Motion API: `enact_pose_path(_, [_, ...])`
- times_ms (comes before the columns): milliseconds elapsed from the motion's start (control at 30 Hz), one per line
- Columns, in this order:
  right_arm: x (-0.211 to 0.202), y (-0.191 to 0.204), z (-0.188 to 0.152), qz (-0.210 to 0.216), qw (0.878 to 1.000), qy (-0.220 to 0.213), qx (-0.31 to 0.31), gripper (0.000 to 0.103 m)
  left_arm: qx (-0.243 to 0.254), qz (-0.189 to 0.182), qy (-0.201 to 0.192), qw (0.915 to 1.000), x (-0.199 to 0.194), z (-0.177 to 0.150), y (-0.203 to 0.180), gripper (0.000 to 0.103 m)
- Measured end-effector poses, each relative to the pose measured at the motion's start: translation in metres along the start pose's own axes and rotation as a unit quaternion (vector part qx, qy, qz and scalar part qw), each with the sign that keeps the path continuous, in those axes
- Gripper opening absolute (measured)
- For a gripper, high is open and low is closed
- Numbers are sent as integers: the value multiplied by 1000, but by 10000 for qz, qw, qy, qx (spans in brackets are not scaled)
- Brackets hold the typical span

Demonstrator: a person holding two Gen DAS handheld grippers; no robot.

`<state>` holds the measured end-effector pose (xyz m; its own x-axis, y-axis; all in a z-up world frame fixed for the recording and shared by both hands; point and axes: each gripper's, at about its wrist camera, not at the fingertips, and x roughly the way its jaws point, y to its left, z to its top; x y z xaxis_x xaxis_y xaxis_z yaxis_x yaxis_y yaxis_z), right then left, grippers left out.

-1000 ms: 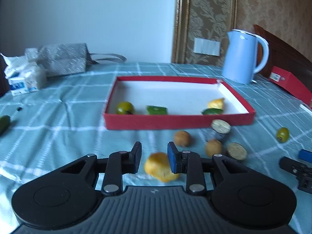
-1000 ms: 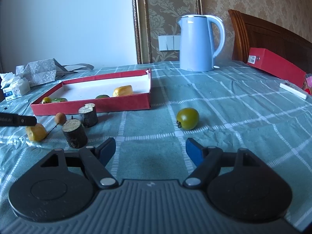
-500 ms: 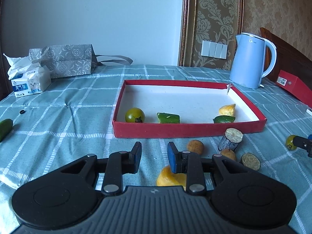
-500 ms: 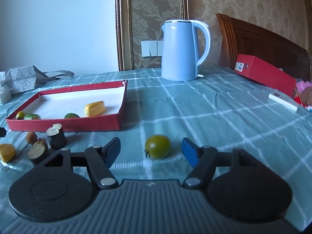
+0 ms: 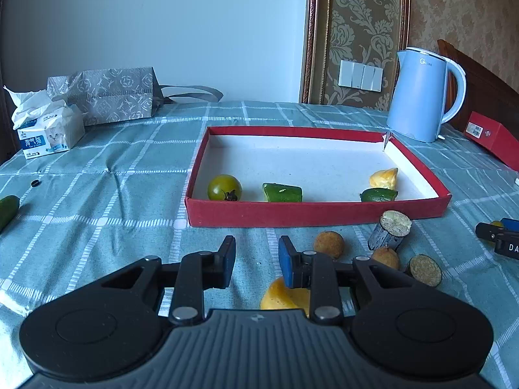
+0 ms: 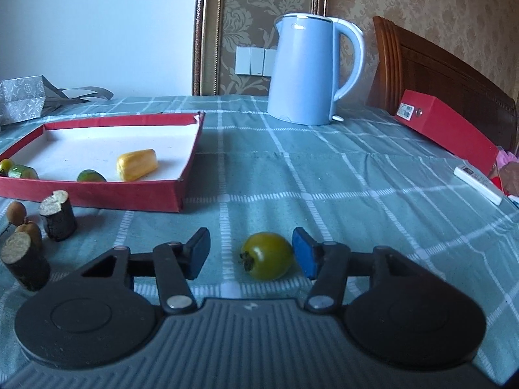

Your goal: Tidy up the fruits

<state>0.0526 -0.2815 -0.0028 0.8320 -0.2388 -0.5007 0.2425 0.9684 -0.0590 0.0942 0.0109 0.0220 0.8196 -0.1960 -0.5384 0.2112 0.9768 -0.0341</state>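
My right gripper is low over the tablecloth and its jaws are closing around a green tomato. The right pad is at the tomato's side; the left pad still stands apart from it. My left gripper is shut with nothing between its pads, in front of the red tray. A yellow fruit lies on the cloth partly under its right finger. The tray holds a green tomato, two green pieces and a yellow piece.
Two brown round fruits and two dark cut stubs lie right of the left gripper. A blue kettle, a red box and a white remote are at the back right. At the left are a tissue pack, a grey bag and a cucumber.
My right gripper has come up to the green tomato and its jaws have narrowed around it. In the left wrist view the yellow fruit has slipped from between the fingers to below the right one.
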Motion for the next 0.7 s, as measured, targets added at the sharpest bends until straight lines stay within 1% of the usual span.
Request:
enact_pose_path(33, [2,-1,0,0,10000,54,13,53,5,-4,6,10000,0,-1,0,28])
enact_pose_path(167, [12,-7,0,115,9993,320,164,34,-10,-6,16,10000,1,-1,0,28])
enact_pose_path(333, [11,-7,0,157,9993,293,182,34,-21,15,39,10000,1,-2,1,28])
enact_pose_path(500, [4,-6,-1,208,9995,153,159,34,-25,18,30,10000,1,-1,3,28])
enact_pose_path(600, [-4,-4,-3,196,9997,64,98,34,-8,-30,-2,10000,3,6,2,28])
enact_pose_path(700, [-13,-2,-3,273,9995,-27,139,34,103,-40,-120,9999,5,18,-4,28])
